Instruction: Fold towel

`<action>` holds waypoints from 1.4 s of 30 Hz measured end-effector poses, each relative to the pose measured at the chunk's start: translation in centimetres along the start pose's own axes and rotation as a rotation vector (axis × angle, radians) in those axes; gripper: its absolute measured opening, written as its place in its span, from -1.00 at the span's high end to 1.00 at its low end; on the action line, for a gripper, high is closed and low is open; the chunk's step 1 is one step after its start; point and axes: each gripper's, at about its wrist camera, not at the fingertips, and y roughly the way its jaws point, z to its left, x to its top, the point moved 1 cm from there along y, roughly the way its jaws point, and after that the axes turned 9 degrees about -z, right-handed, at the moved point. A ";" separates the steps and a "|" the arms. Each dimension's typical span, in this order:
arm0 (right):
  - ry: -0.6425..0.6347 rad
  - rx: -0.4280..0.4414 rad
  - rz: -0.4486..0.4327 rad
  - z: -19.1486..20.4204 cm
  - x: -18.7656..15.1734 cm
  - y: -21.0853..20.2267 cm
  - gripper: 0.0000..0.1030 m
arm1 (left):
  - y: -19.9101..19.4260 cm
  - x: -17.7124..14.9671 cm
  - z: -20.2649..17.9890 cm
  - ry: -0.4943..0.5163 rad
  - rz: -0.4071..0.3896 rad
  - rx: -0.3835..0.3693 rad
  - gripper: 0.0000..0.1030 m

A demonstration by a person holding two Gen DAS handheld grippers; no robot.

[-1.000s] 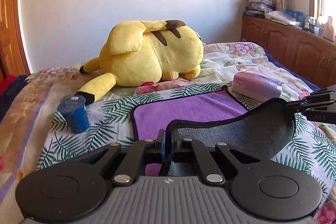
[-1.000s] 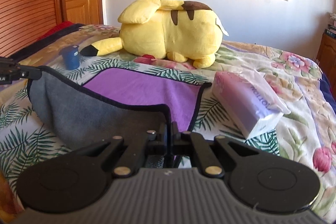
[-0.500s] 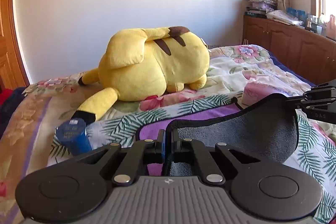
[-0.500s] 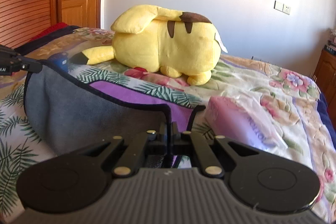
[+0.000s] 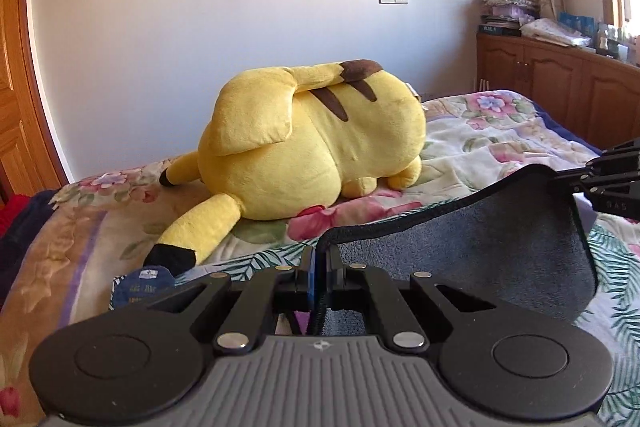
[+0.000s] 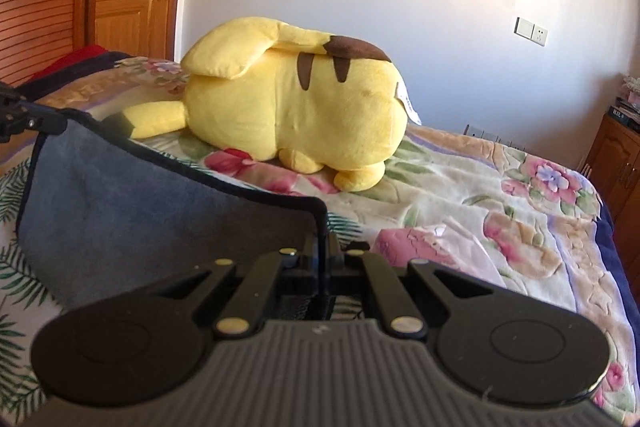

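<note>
The towel (image 5: 472, 247) has a grey underside, a purple top and black piping. It hangs lifted between both grippers over the bed. My left gripper (image 5: 319, 267) is shut on one near corner of the towel. My right gripper (image 6: 321, 259) is shut on the other near corner; the towel's grey side (image 6: 132, 211) stretches left from it. Each gripper also shows at the edge of the other's view: the right one (image 5: 600, 183), the left one (image 6: 24, 115). The purple side is mostly hidden behind the raised grey fold.
A big yellow plush toy (image 5: 312, 143) lies on the floral bedspread (image 6: 500, 195) beyond the towel. A blue cup (image 5: 144, 287) stands at the left. A pink tissue pack (image 6: 416, 247) lies at the right. Wooden cabinets (image 5: 560, 83) line the right wall.
Both grippers have moved up and forward toward the plush toy, carrying the towel's near edge over. The purple side that was visible is now hidden behind the grey fold.
</note>
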 end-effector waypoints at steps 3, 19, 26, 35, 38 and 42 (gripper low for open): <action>0.002 -0.006 -0.008 -0.2 0.0 0.9 0.94 | 1.2 0.0 0.5 -0.009 -0.002 0.005 1.00; -0.003 -0.037 -0.002 -0.6 -1.7 6.0 0.93 | 8.1 -1.6 1.0 0.036 0.045 0.023 1.00; -0.022 -0.051 0.043 -0.3 -3.3 7.9 0.93 | 10.4 -3.7 0.8 -0.009 0.097 0.014 1.00; -0.013 -0.071 0.084 0.1 -4.1 8.8 0.66 | 10.8 -4.2 0.0 0.030 0.138 0.024 0.59; 0.017 -0.062 0.084 -0.1 -4.1 8.5 0.20 | 9.8 -3.9 -0.2 0.029 0.121 0.020 0.39; 0.032 -0.050 0.073 0.2 -3.7 7.4 0.20 | 8.6 -3.7 -0.6 0.012 0.120 0.011 0.22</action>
